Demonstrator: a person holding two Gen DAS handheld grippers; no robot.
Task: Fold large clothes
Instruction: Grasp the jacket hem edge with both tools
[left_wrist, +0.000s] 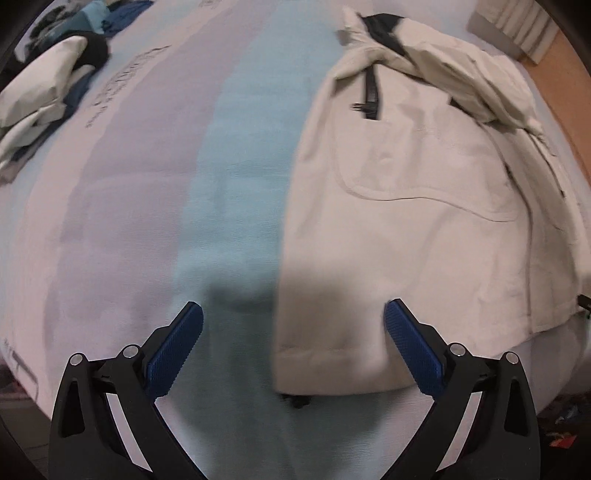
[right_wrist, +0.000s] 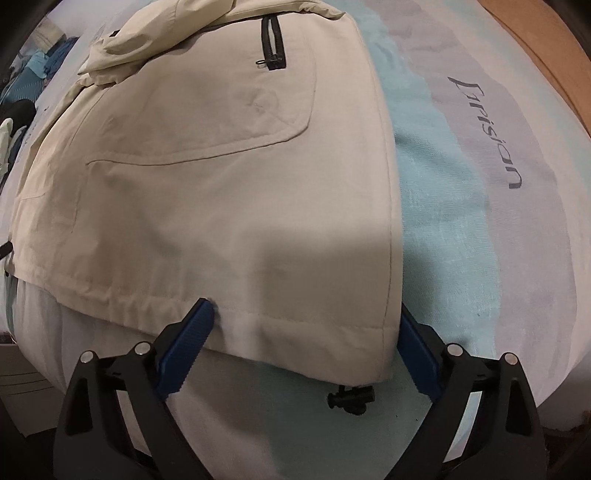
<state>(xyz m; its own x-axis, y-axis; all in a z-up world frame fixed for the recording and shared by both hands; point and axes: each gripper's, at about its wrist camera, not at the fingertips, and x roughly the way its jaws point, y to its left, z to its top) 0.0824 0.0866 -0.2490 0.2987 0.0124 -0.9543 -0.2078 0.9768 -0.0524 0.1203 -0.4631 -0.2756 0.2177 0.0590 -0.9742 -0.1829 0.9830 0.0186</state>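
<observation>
Beige cloth fills most of what we see: a large jacket (left_wrist: 424, 206) lies spread on the bed (left_wrist: 147, 221), whose cover runs in pale grey, lilac and light-blue bands. In the left wrist view the jacket sits on the right half of the bed, its straight side edge running down the blue band and its hem reaching the near edge. A black zip pocket (left_wrist: 371, 96) shows high on the front, and a sleeve (left_wrist: 465, 85) lies folded across the top.

Our left gripper (left_wrist: 293, 319) hovers over the near end of the bed with its jaws spread wide and nothing between them; one blue pad (left_wrist: 177, 350) is above the bare cover, the other (left_wrist: 412, 347) above the jacket's hem corner. Whether either pad touches the cloth we cannot tell.

Our right gripper (right_wrist: 306, 323) is low at the hem (right_wrist: 295, 336), also spread wide, the hem corner lying between its fingers without being pinched. A black cord toggle (right_wrist: 349, 400) pokes out from under the hem onto the cover. Grey lettering (right_wrist: 487, 133) is printed on the cover beside the jacket.

At the far left of the bed in the left wrist view lies a heap of other clothes (left_wrist: 51, 85), white, black and blue.
</observation>
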